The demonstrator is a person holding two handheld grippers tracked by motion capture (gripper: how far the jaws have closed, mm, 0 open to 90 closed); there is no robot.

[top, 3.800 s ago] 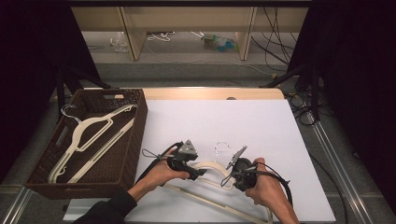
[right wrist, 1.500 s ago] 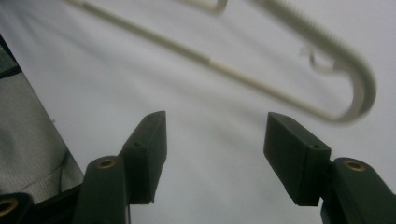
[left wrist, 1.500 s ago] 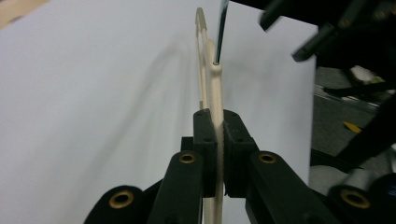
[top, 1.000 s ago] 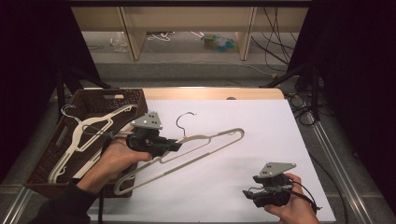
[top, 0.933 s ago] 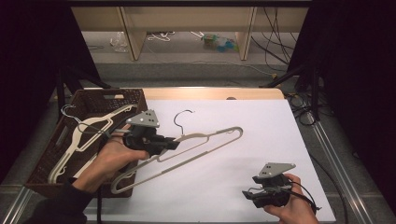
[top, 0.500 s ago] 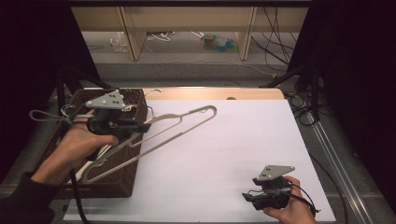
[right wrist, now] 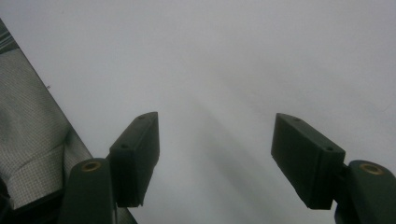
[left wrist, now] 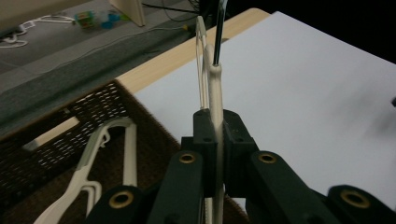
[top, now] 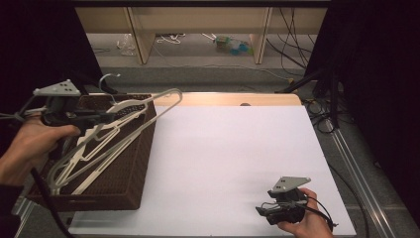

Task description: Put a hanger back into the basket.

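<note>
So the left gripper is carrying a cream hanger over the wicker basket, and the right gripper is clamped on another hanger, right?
Not quite: the right gripper holds nothing; its jaws stand open over the white table, as the right gripper view shows. The left gripper does carry the cream hanger over the wicker basket.

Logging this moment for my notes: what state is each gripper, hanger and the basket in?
left gripper: shut on held hanger.
held hanger: lifted, tilted over the basket.
right gripper: open, nothing between its jaws, which have just been opening.
basket: holds other hangers.
other hangers: lying in basket.
</note>
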